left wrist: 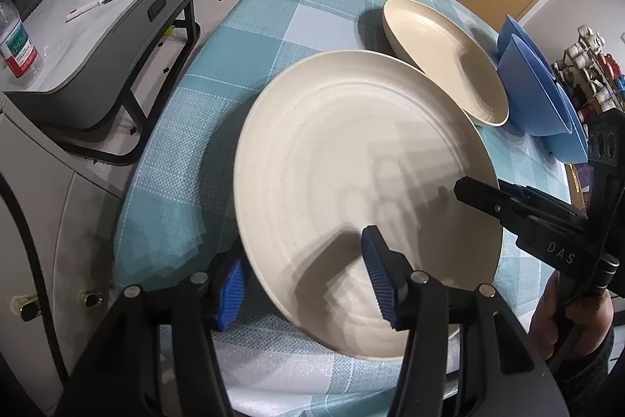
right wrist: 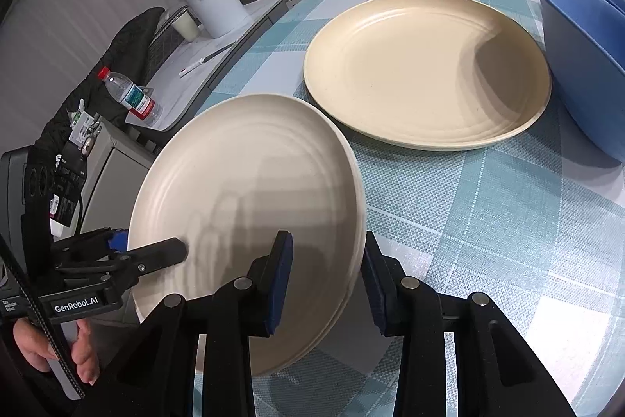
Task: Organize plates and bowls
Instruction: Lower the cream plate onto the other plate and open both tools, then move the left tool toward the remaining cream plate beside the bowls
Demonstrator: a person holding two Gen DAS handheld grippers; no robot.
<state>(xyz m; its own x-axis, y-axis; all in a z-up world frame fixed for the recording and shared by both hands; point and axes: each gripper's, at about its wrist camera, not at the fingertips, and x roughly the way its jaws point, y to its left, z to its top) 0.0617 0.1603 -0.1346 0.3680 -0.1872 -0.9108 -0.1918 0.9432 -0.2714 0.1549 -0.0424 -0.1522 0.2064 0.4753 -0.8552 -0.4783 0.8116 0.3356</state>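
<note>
Table [right wrist: 488, 206]: your checked blue cloth lies bare near right of the plates; its left edge drops off toward a grey side table [left wrist: 97, 38].
White plate [left wrist: 351, 182]: you have it tilted at the near left of the table, its rim straddled on both sides by your tongs.
Cream plate [right wrist: 422, 73]: flat on the cloth, just beyond the white plate, apart from it.
Blue bowls [right wrist: 582, 65]: at the far right, one just beside the cream plate's right rim; I cannot tell if they touch.
Left gripper [left wrist: 308, 280]: your jaws are spread about halfway over the plate's left rim; the outer pad sits at the underside, the inner pad stands clear above the plate's face.
Right gripper [right wrist: 328, 280]: narrower, straddling the right rim with one pad over the plate's face and one outside; whether the pads press I cannot tell.
</note>
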